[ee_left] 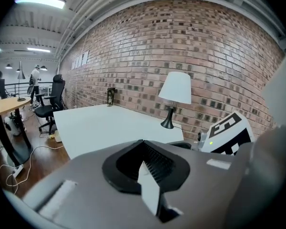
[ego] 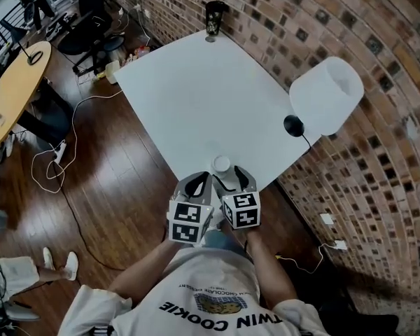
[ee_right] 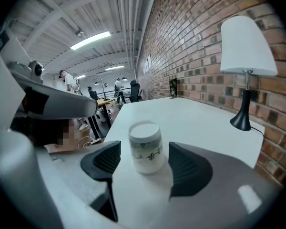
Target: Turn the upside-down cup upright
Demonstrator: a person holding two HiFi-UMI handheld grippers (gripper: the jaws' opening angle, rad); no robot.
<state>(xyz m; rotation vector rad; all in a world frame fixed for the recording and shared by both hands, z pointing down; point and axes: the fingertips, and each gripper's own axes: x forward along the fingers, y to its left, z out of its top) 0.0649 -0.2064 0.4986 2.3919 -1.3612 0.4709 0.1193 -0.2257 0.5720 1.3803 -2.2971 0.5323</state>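
Upside-down cup [ee_right: 145, 147] on white table [ee_right: 205, 123]

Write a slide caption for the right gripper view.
Open right claw straddles the upside-down white cup on the white table without touching it, lamp and brick wall to the right.

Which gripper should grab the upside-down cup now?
Right, probably. The cup stands untouched between the open jaws of the right gripper; the left gripper is shut, with no cup before it.
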